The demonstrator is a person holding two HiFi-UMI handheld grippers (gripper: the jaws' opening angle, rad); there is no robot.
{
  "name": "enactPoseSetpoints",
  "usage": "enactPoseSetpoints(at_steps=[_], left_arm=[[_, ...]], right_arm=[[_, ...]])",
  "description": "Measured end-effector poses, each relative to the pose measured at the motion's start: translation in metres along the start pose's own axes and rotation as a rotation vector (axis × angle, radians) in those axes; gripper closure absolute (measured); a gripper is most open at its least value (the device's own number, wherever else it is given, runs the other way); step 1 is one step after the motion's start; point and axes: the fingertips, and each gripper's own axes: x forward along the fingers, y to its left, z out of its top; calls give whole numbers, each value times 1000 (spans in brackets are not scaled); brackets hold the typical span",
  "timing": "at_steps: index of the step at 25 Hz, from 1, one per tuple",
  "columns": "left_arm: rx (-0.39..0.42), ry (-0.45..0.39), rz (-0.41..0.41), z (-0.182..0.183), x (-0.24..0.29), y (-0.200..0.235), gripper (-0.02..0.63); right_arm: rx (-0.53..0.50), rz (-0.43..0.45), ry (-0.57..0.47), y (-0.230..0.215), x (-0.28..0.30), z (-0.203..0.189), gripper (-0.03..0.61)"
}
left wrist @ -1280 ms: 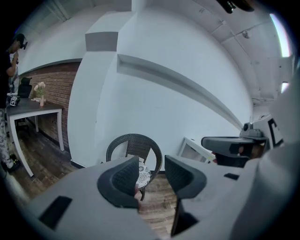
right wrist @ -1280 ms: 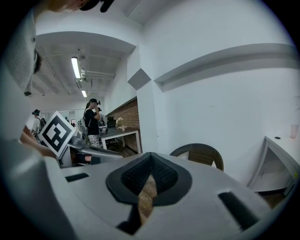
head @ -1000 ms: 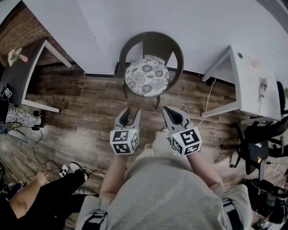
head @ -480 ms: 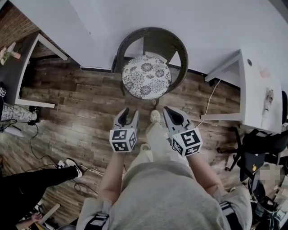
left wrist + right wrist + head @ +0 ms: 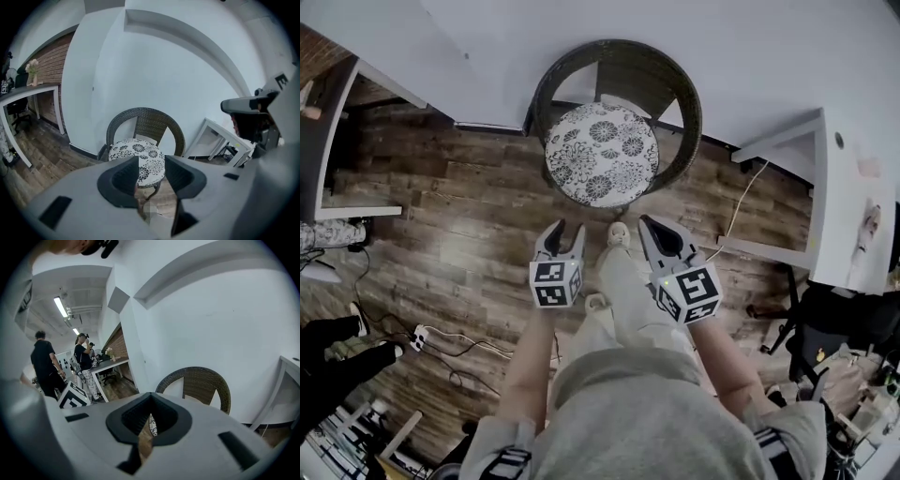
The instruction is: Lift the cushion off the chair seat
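Dead ahead, well apart from left gripper (image 5: pixel 567 228) (jaws parted, empty) and right gripper (image 5: pixel 646 224) (jaws closed on nothing), about equally near both: round floral cushion (image 5: pixel 602 153) on wicker chair (image 5: pixel 679 86).

- The left gripper (image 5: pixel 565 234) is held out in front of the body, pointing forward and tilted downward. Its jaws stand apart with nothing between them.
- The right gripper (image 5: pixel 649 225) is level with it, just to its side, pointing the same way. Its jaw tips meet and it holds nothing.
- Each marker cube faces up toward the head: the left cube (image 5: pixel 556 283) and the right cube (image 5: pixel 689 296).
- The left forearm (image 5: pixel 530 361) and right forearm (image 5: pixel 722 361) are bare and reach forward roughly parallel from the torso.
- One leg (image 5: pixel 623 300) is stretched forward between the two grippers, and its foot (image 5: pixel 619 234) lies between the jaw tips.
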Motion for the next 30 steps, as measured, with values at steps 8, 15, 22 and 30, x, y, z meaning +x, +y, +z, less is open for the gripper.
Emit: enactPoseSetpoints(at_steps=[8, 15, 22, 30], left_arm=[[25, 81, -4, -28, 56, 15, 448], [51, 181, 18, -70, 108, 27, 448], [45, 235, 42, -97, 148, 38, 430], [79, 322, 65, -135, 190, 56, 406]], right_arm=[[32, 15, 38, -20, 37, -24, 575], [55, 25, 74, -42, 64, -48, 575], [77, 28, 103, -61, 82, -69, 575], [112, 30, 131, -75, 101, -95, 575]])
